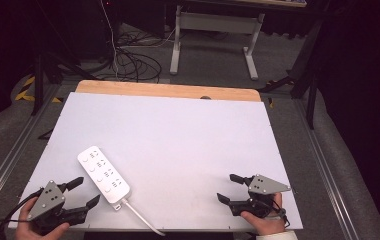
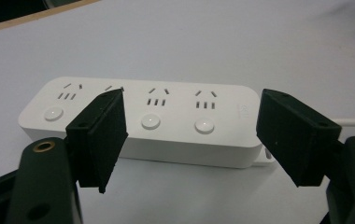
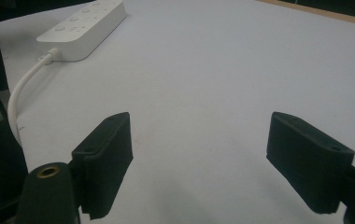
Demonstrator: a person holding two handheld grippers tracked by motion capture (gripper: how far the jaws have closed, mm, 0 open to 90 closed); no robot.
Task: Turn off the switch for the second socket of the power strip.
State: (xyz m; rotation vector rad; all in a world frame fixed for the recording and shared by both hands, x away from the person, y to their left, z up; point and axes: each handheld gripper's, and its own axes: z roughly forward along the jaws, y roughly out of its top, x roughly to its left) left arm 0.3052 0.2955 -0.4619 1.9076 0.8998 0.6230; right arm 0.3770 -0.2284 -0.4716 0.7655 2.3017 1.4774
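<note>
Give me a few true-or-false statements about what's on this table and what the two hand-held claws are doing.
1. The power strip is white. True.
2. The left gripper clamps the strip. False: its jaws stand open, apart from it.
3. The strip's cable runs toward the person's edge of the table. True.
4. The right gripper holds a plug. False: its open jaws hold nothing.
</note>
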